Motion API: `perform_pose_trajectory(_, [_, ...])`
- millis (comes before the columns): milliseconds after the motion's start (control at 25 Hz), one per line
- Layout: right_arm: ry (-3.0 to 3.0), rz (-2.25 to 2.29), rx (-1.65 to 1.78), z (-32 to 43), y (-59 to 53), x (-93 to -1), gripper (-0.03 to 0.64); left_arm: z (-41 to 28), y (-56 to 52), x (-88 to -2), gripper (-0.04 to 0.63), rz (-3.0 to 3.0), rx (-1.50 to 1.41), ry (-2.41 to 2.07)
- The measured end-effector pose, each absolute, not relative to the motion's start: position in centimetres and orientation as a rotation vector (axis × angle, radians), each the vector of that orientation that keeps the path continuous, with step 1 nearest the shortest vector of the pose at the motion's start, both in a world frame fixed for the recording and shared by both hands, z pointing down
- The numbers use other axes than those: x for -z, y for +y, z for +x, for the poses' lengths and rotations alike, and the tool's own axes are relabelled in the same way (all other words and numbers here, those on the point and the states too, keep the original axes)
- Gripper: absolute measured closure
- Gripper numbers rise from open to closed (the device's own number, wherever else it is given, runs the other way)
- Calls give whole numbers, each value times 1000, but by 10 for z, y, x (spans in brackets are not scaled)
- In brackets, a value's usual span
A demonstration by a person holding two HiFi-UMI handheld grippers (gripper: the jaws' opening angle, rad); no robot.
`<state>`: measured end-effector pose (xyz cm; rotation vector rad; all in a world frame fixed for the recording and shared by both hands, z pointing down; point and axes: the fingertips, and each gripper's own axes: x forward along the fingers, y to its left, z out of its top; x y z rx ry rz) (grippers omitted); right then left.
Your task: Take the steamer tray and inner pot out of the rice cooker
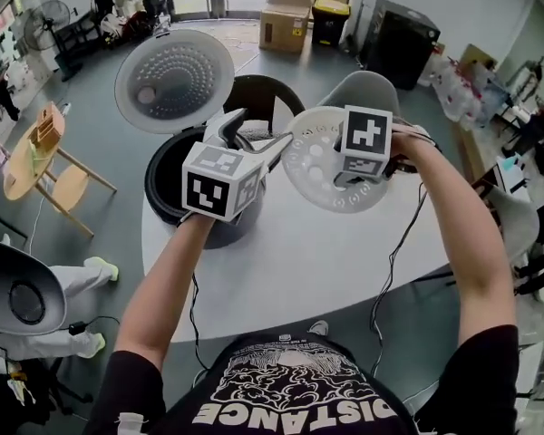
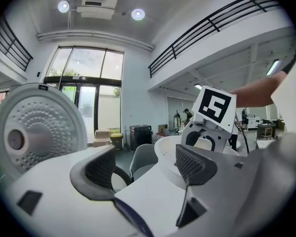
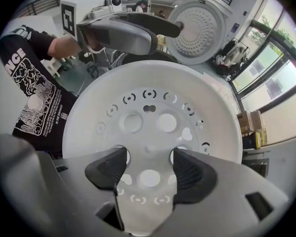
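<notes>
Steamer tray lifted clear in my right jaws, inner pot to follow

My right gripper (image 3: 147,158) points down into the steamer tray (image 3: 153,107), jaws partly apart and, as far as I can tell, clamped on the web between two centre holes. My left gripper (image 2: 145,164) has its jaws apart and empty, the tray's rim just beside its right pad. Beyond my left jaws stands the rice cooker (image 1: 163,181), lid (image 1: 174,80) up. The pot is probably inside, hidden by my cube. Next I should set the tray level on the table (image 1: 299,261) beneath, release, then go for the pot's rim
</notes>
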<state>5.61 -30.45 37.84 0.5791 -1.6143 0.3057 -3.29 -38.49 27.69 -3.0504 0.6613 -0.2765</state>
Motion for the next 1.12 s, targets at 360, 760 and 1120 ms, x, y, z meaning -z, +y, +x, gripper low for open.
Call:
perform_pose_trajectory(360, [-1571, 710, -460, 187, -200, -397, 308, 111, -301, -292, 224, -3098, 310, 408])
perform_pose_trajectory(760, [-1572, 802, -585, 344, -115, -467, 308, 282, -233, -361, 224, -3137, 436, 244])
perform_pose_trajectory(1120, [-1639, 856, -654, 453, -90, -542, 308, 407, -202, -440, 224, -3127, 595, 226])
